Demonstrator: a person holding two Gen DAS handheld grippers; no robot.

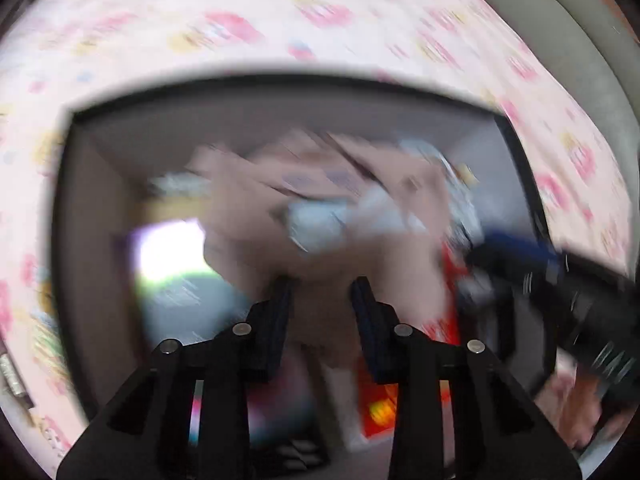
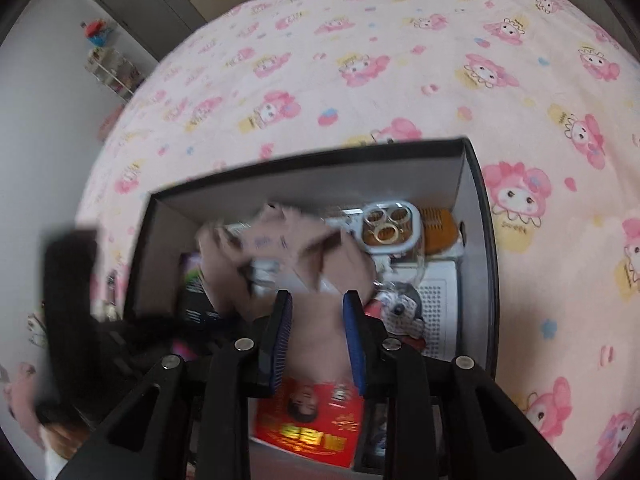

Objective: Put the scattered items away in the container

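Cataloguing: contents and holds over a dark box on a bed.
Container: dark-walled box (image 2: pixel 478 184) with pale inner sides, standing on the pink cartoon-print bedsheet (image 2: pixel 360 60); it is open-topped, so things can be lowered straight in.
Right tool (image 2: pixel 316 340): blue-padded fingers (image 2: pixel 354 340) set apart, a beige cloth (image 2: pixel 288 248) running between them; whether the pads press it, I cannot tell. It hangs above the box interior, likely to drop the cloth in.
Left tool (image 1: pixel 324 316): fingers parted over the same cloth; grip unclear through motion blur.
Already inside: red printed packet (image 2: pixel 312 428) at the near wall, white tray of gold rings (image 2: pixel 388 226), orange comb (image 2: pixel 442 228), white perforated panel (image 2: pixel 438 300), dark packet (image 2: pixel 196 300).
Progress: judged well along; no loose items show on the sheet.
Risk: cloth may drape over the rim.
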